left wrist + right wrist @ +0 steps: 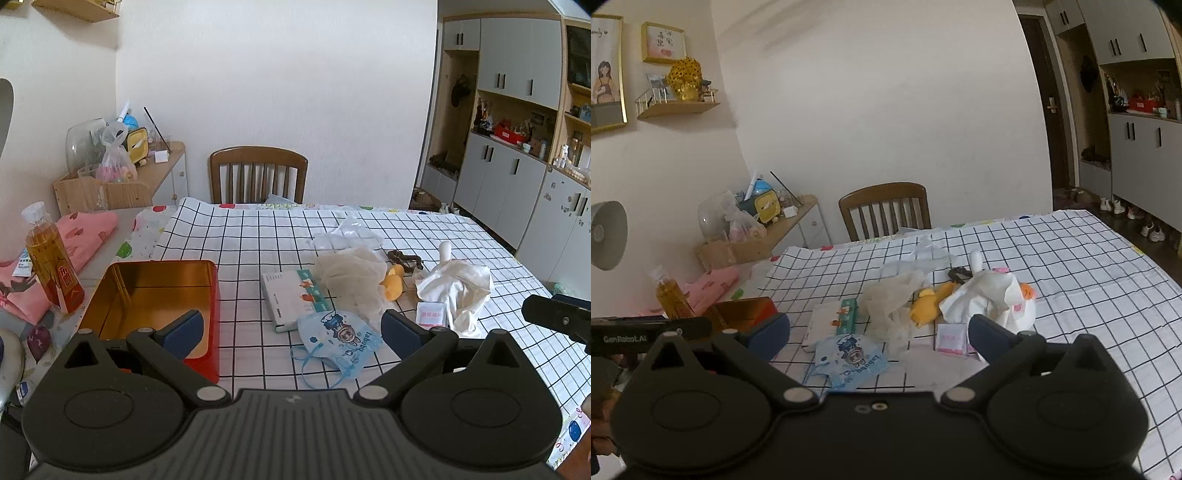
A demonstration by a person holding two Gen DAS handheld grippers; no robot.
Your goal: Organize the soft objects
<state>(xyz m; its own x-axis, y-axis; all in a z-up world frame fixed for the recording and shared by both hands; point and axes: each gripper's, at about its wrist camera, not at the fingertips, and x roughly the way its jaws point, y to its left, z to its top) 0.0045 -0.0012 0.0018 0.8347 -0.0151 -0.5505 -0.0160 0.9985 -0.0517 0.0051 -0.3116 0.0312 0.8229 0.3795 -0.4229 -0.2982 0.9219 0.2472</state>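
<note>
On the checked tablecloth (258, 236) lies a pile of soft things: a blue child's face mask (338, 338) (849, 363), a crumpled translucent glove or bag (351, 275) (890, 299), a yellow plush toy (393, 284) (925, 306) and a white cloth bundle (456, 286) (988, 295). An open red tin with a gold inside (155, 295) (744, 310) stands to the left. My left gripper (291, 328) hangs open above the mask, holding nothing. Near the mask and a small pink sachet (951, 339), my right gripper (879, 338) is also open and empty.
A white and green carton (293, 299) (833, 321) lies by the mask. A bottle of amber drink (51, 266) (672, 295) and pink clothes (79, 236) sit at the left. A wooden chair (258, 177) stands behind the table. Cabinets (517, 147) line the right wall.
</note>
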